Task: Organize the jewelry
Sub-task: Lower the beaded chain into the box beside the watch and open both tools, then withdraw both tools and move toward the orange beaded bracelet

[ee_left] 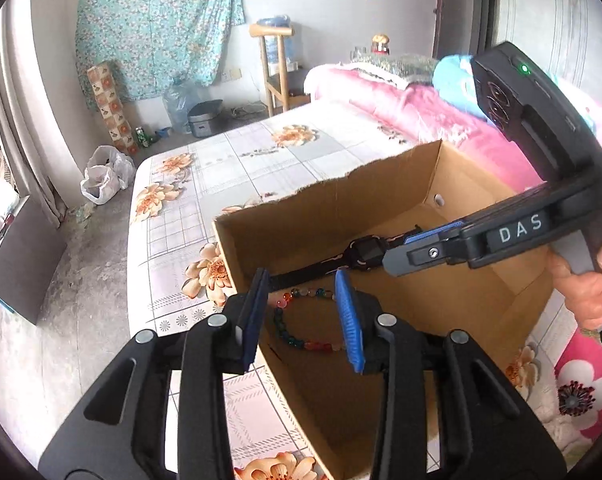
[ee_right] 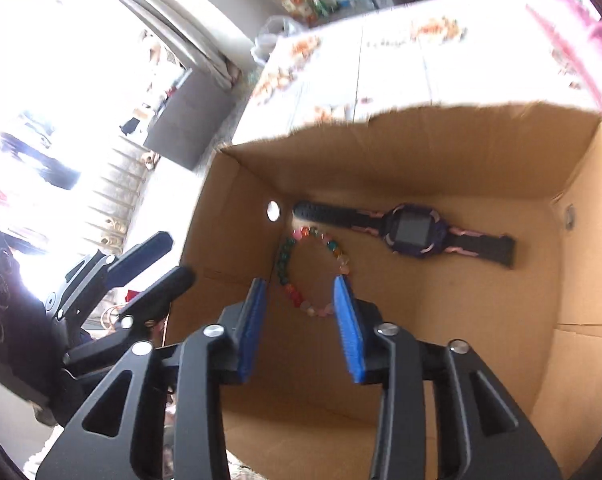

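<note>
I see the bed (ee_left: pixel 237 168) under its pale floral sheet, with a pink quilt (ee_left: pixel 401 108) heaped along the far right side. On the sheet stands an open cardboard box (ee_left: pixel 341 200), its top edge torn, and both of my tools hang over it.

On the box floor lie the two pieces I am sorting. The smartwatch (ee_right: pixel 415 234), black strap with pink trim and a purple case, lies flat along the far wall, strap stretched out. The beaded bracelet (ee_right: pixel 309 272), a loop of mixed coloured beads, lies just beside it on the near side, close to the left wall; whether a bead touches the strap end I cannot tell.

The left tool (ee_left: pixel 301 316) is poised above the left rim with its blue pads parted moderately and nothing between them; the bracelet only shows through the gap from below. The right tool (ee_right: pixel 301 328) is above the box interior, pads likewise partly apart and empty.

My judgement is that both pieces have been delivered and this is the release step. Next I should lift both tools straight clear of the walls without clipping the cardboard, then look around the bed for any jewelry left to collect; none shows in these views.
</note>
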`<state>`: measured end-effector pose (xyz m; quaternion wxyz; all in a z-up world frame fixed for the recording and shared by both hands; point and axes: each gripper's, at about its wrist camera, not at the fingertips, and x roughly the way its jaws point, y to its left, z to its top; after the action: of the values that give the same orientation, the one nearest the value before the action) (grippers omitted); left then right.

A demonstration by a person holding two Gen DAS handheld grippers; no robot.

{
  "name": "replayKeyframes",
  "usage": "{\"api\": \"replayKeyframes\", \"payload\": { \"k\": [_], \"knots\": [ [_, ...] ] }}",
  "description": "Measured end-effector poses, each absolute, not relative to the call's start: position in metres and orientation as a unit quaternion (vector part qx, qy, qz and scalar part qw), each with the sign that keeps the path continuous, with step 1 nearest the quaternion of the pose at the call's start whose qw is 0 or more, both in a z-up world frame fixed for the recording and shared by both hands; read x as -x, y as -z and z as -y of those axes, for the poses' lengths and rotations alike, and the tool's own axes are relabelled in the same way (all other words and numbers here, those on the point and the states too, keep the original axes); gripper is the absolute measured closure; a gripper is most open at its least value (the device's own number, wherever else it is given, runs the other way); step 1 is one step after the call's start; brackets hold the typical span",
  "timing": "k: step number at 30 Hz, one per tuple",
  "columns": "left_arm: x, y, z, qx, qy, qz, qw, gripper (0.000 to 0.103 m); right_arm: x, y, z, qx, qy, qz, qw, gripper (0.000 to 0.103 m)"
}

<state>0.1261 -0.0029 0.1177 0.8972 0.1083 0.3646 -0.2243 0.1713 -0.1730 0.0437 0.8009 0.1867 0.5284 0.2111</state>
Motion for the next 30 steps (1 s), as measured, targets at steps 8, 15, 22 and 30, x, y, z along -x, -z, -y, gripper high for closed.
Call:
{"api": "replayKeyframes", "payload": {
  "k": [8,15,22,30],
  "knots": [
    [-0.052,-0.140,-0.038,-0.042,0.248,-0.302,0.919,0.042,-0.085,-0.106,0.200,-0.153,-0.230,-0.412,0.868,0.050],
    [-0.013,-0.110,-0.043,-0.040,0.228,-0.306,0.923,0.036,-0.002,-0.109,0.222,-0.169,-0.250,-0.359,0.883,0.045],
    [-0.011,-0.062,-0.038,-0.039,0.194,-0.354,0.914,0.036,0.027,-0.038,0.234,-0.238,-0.217,-0.402,0.857,0.045],
    [-0.024,-0.044,-0.043,-0.031,0.166,-0.366,0.915,0.045,0.005,0.004,0.245,-0.236,-0.122,-0.435,0.861,0.068]
  ]
}}
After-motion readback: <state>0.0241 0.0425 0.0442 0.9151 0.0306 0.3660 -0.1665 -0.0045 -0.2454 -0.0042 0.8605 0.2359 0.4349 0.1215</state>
